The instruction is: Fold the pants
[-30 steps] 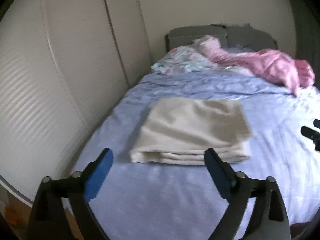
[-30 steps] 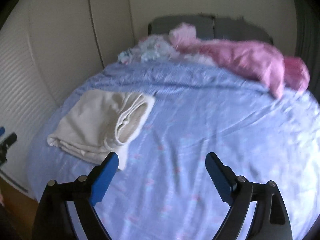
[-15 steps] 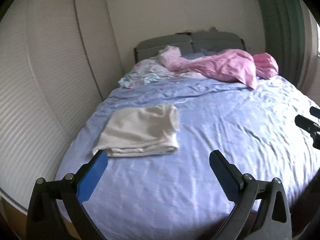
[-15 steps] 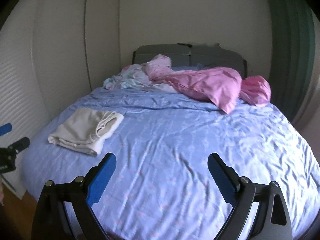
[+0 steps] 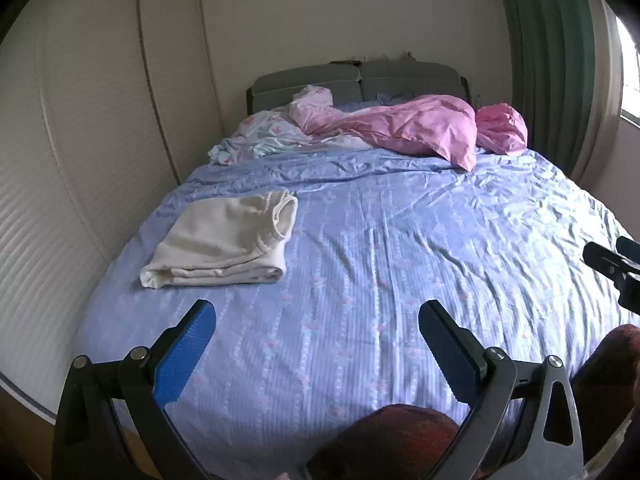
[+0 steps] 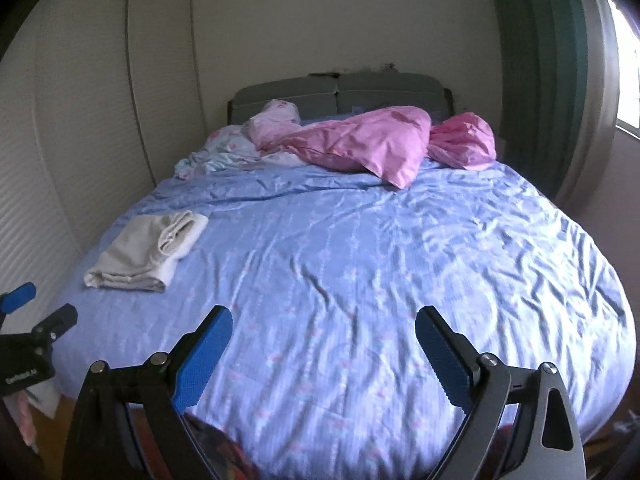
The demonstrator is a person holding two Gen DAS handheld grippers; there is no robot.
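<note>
Pants (image 5: 224,240) folded on bed (image 5: 400,260) below pink duvet (image 5: 420,128); both tools released, empty.

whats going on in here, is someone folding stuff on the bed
A person holds a gripper in each hand over a bed with a blue sheet. The cream pants lie folded on its left side, touched by neither. The left gripper and right gripper are both open and empty. The fold looks finished.
</note>
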